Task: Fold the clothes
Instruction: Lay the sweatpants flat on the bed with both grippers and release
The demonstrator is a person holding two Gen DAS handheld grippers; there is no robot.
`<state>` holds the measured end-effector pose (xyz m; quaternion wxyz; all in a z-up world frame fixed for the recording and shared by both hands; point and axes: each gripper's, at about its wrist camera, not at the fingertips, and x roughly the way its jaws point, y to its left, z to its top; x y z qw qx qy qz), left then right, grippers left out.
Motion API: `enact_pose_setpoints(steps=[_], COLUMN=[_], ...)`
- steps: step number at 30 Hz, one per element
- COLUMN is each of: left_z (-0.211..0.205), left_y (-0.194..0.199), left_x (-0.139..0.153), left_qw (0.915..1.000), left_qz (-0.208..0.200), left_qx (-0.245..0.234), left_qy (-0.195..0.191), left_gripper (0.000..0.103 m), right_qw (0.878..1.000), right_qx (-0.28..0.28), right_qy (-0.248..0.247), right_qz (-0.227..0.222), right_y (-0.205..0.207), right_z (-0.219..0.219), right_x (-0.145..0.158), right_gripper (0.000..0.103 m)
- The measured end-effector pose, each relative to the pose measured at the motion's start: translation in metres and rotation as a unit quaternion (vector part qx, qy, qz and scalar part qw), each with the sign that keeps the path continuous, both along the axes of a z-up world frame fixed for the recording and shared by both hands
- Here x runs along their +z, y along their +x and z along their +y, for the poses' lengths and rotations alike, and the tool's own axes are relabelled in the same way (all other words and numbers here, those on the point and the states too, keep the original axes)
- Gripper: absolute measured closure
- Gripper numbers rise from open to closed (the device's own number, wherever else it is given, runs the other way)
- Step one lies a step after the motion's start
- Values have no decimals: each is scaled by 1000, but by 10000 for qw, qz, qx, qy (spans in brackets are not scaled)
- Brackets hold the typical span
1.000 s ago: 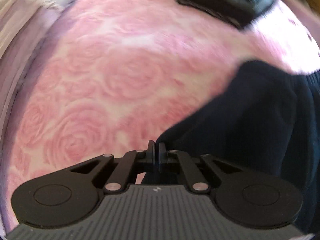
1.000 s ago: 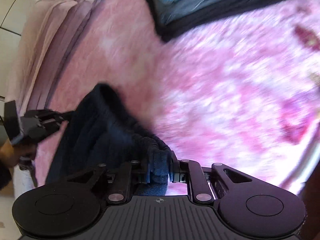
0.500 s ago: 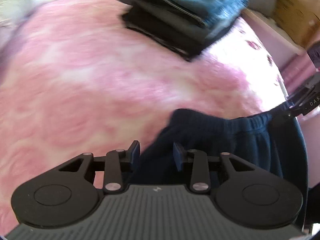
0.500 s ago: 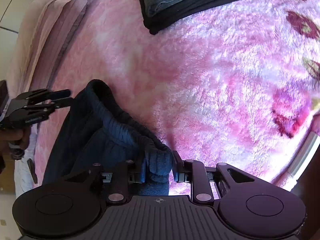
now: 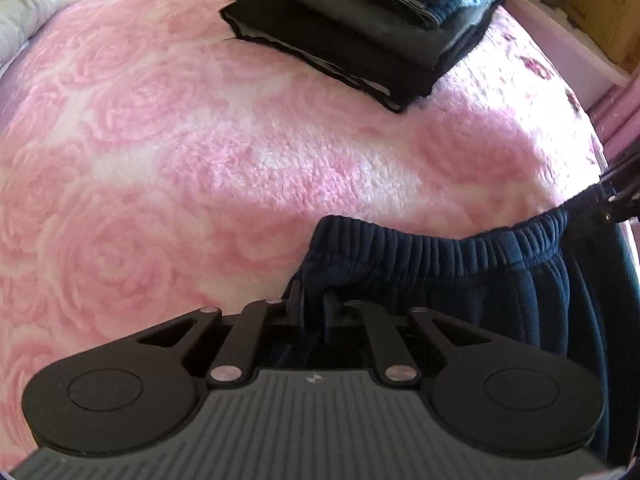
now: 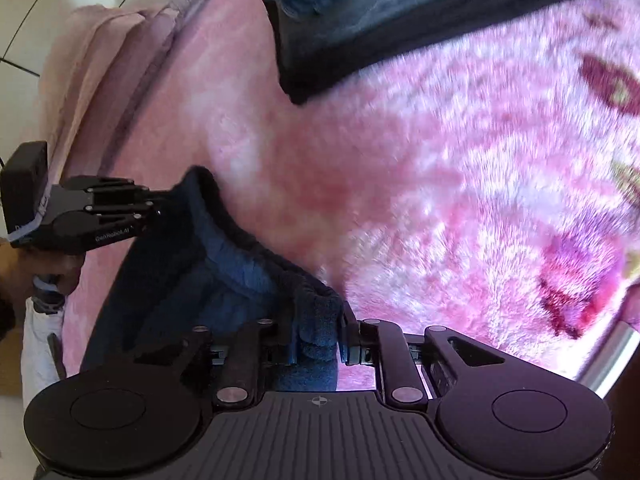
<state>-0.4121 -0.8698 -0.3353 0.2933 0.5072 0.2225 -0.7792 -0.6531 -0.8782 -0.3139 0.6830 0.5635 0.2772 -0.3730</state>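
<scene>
nearest each camera, a gripper pinches one end of the same elastic waistband. the left gripper (image 5: 314, 306) has just been closing, with a fold of navy cloth between its narrowly parted fingers, at the left corner of the navy sweatpants (image 5: 460, 280). the right gripper (image 6: 318, 340) has its fingers clamped on the bunched cloth at the other corner (its jaws were closing too). between them the ribbed waistband (image 5: 440, 248) runs as the long axis, side to side across the near part of the pink rose-patterned fleece blanket (image 5: 200, 140), sagging slightly in the middle, with the trouser body hanging toward the person. both hands look equally placed, so the coming move probably turns on keeping that band taut and level. further off, toward the blanket's far edge and well apart, sits a stack of folded dark clothes (image 5: 360, 20).
</scene>
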Motion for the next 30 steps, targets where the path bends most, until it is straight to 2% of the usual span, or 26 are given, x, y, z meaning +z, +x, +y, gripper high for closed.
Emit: enact_pose_setpoints(steps=[1,3,4,8,11,16,22,27,30], left_z=[0,6,11,50,104,236,419,554,623], left_y=[5,19,29,79,122,188,242,284,311], left_x=[5,21,29,61,75,82,65,54,49], left_qw=[9999,9996,9993,9957,9895,9753,9570,9368,9157], left_qz=[32,81,48,-132,-323,-548,-561,-727,-834], left_qx=[98,254,344,874,1380,2138,2806,3327,3806], left_qy=[-8,-107,-167,-272,-269,-22,475,809,985], left_gripper=[79,76,77,78,78,77,76,74,74], right_qw=[10000,9999,9996,9987,9974,9954,9936,9906,9889], right_qx=[-2,38,52,-53,-39,74,396,810,1067], right_qy=[13,-96,-167,-231,-296,-398,-560,-556,-376], right_qz=[-50,105,208,449,660,871,900,954,966], right_y=[-2,-4,-5,-8,-1,21,70,116,143], right_z=[0,5,8,27,41,88,179,262,293], right_x=[-1,7,11,24,32,47,64,76,75], right_gripper=[84,64,61,58,58,58,58,58,58])
